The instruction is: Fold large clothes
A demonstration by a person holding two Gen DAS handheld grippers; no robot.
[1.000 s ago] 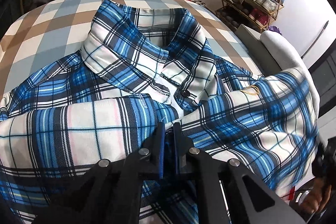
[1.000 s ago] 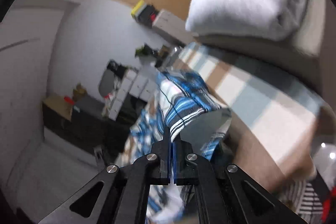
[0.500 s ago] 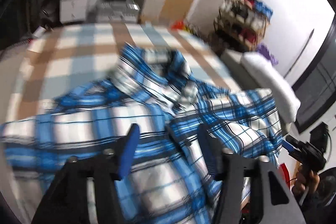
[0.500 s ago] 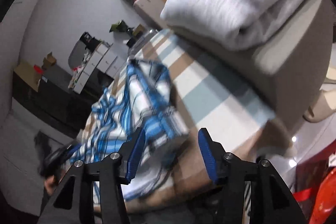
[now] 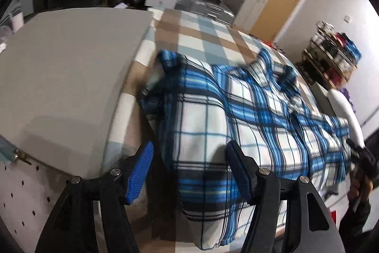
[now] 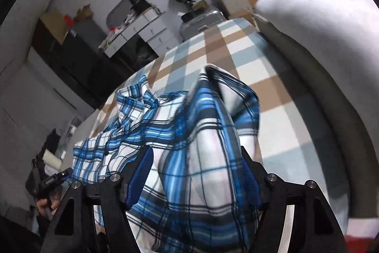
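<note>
**Item: plaid shirt, part-folded, both grippers released**

Article: blue, white and black plaid cotton button-up shirt (image 5: pixel 236 125), lying on a bed covered in a tan, pale-blue and white checked sheet (image 5: pixel 208 37). Collar at the far end; hem at the near edge, hanging slightly over it. Both side panels appear turned in over the front.

Left gripper (image 5: pixel 189 170): black frame, blue ribbed pads, jaws spread and opening. Cloth lies beneath and between the fingers; neither pad presses it. It stands at the shirt's near left corner, beside a plain grey panel (image 5: pixel 66 77).

Right gripper (image 6: pixel 196 172): same make, jaws spread and opening, over the near right part of the shirt. A raised fold of plaid sits between the fingers, unpinched as far as can be seen. A white folded blanket (image 6: pixel 315 9) lies beyond, to the right.

Governing relation: the shirt's long axis runs away from both grippers, hem near, collar far. Each gripper is nearest its own hem corner, neither closer than the other. Judged next step: pinch both corners and carry the hem toward the collar.
</note>
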